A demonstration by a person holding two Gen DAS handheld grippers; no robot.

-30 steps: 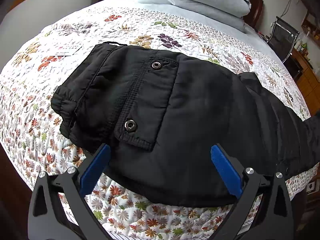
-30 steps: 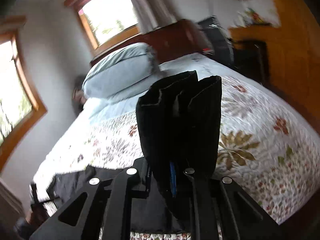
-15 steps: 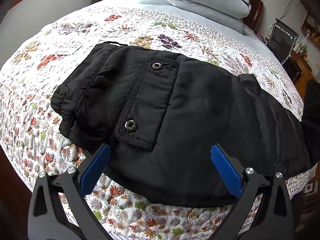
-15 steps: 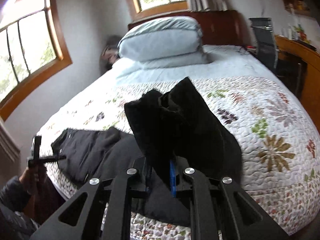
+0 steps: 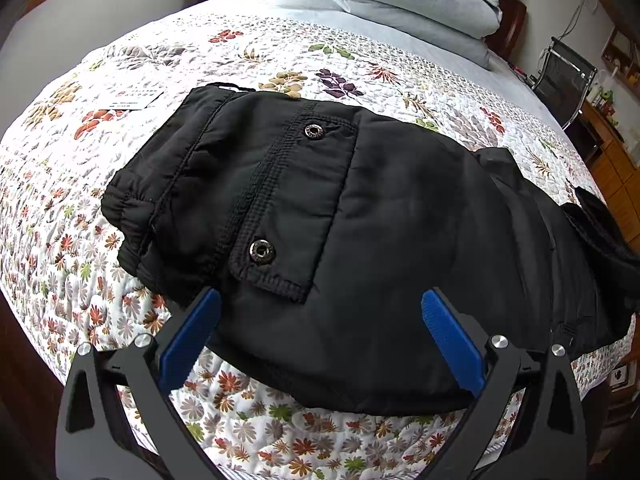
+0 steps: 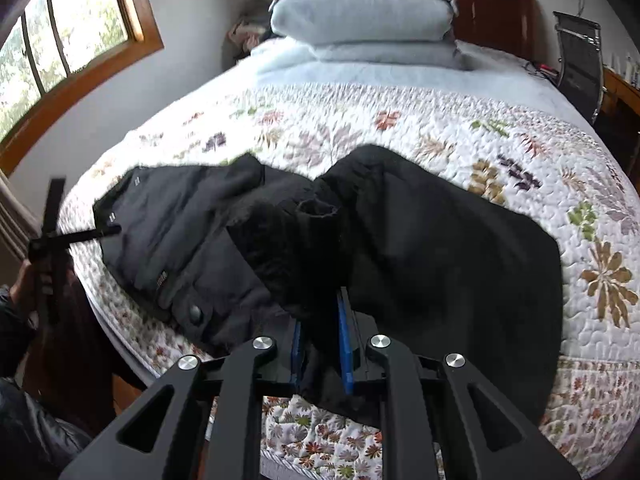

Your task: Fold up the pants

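So my left gripper (image 5: 320, 320) just hangs over the waistband end of the black padded pants (image 5: 360, 240), jaws spread wide with nothing in them. The flap pocket (image 5: 296, 208) with its two metal snaps sits straight ahead of the jaws, and the pants lie flat on the floral quilt (image 5: 280, 48) of the bed. My right gripper (image 6: 322, 344) has the leg cuffs (image 6: 304, 240) bunched between its blue pads; the jaws have just eased open a touch, but the cloth is pinched. I'd guess this stuff is soft, puffy and a bit slick, light but bulky, so it'll spring back. Best grabbed at stitched hems or the elastic waistband, not mid-panel.
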